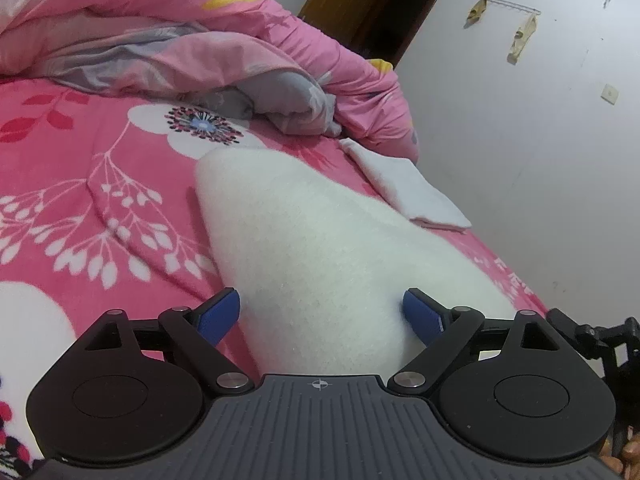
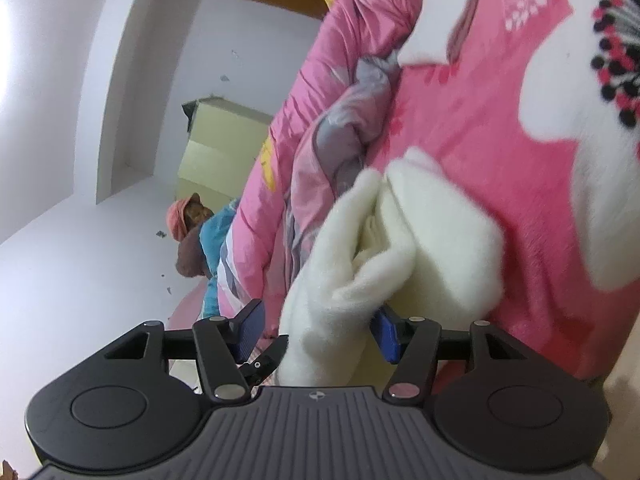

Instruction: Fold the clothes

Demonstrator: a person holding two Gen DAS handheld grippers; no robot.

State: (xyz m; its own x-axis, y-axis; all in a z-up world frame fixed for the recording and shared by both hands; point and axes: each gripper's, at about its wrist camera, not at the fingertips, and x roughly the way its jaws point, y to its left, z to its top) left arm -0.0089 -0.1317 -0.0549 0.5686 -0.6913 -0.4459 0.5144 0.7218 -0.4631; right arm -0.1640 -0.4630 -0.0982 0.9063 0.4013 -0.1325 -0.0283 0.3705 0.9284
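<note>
A white fleece garment (image 1: 320, 240) lies on the pink floral bedsheet (image 1: 80, 200), narrowing toward its far end. My left gripper (image 1: 322, 314) is open, its blue pads (image 1: 220, 316) standing on either side of the garment's near part. In the right wrist view the same garment (image 2: 400, 248) is bunched into soft folds. My right gripper (image 2: 318, 334) is open around one fold; the fleece touches the right pad (image 2: 386, 334) and a gap shows at the left pad. This view is strongly tilted.
A folded white cloth (image 1: 408, 188) (image 2: 428, 36) lies near the bed's edge. A bunched pink and grey quilt (image 1: 180, 52) (image 2: 312, 140) fills the back of the bed. Beyond are a white wall (image 1: 540, 140), a dark doorway (image 1: 400, 8) and a cardboard box (image 2: 220, 148).
</note>
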